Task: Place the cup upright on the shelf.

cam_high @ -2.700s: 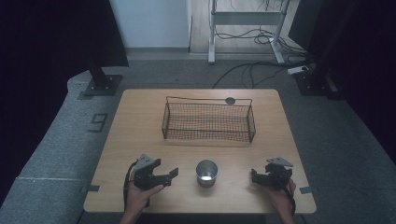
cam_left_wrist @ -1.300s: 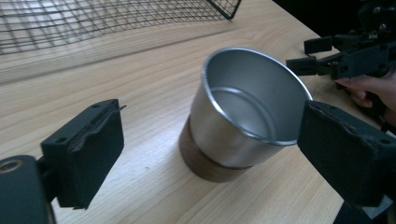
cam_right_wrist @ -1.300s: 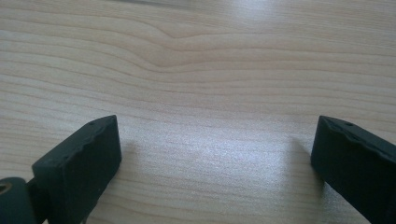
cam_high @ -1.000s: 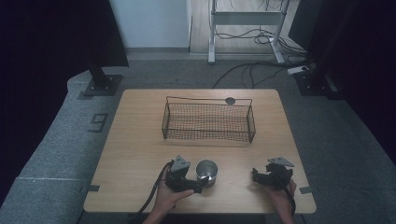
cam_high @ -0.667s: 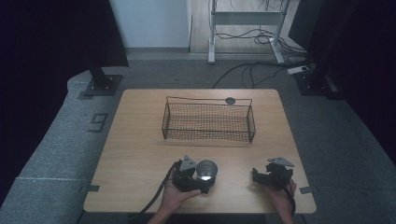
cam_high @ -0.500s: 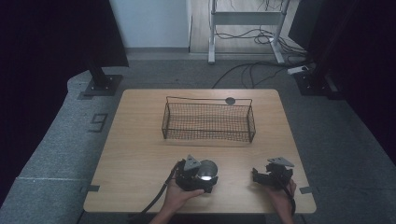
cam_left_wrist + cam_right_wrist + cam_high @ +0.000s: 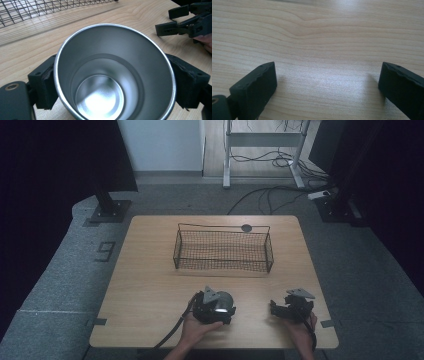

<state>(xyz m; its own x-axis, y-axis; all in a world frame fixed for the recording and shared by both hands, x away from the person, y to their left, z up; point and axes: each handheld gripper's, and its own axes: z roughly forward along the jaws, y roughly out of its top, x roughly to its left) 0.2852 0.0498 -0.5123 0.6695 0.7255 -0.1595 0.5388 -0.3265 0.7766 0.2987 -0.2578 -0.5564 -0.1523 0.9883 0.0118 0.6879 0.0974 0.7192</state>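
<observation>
Steel cup (image 7: 113, 72) is sitting between the left gripper's (image 7: 215, 306) just-closed jaws; lifting upright suits while the right gripper (image 7: 327, 82) is idling agape.

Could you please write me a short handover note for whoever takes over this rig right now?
Left tongs: jaws have just been closing and now press on both sides of the steel cup, which stands upright and empty near the front edge of the table.
Right tongs: open, nothing between the jaws, resting low over bare wood at the front right.
Wire basket: empty, at the middle back of the table, apart from the cup.
Done: cup gripped.
Left: it is not yet lifted; the likely next step is to carry it into the basket, though that is a guess.
</observation>
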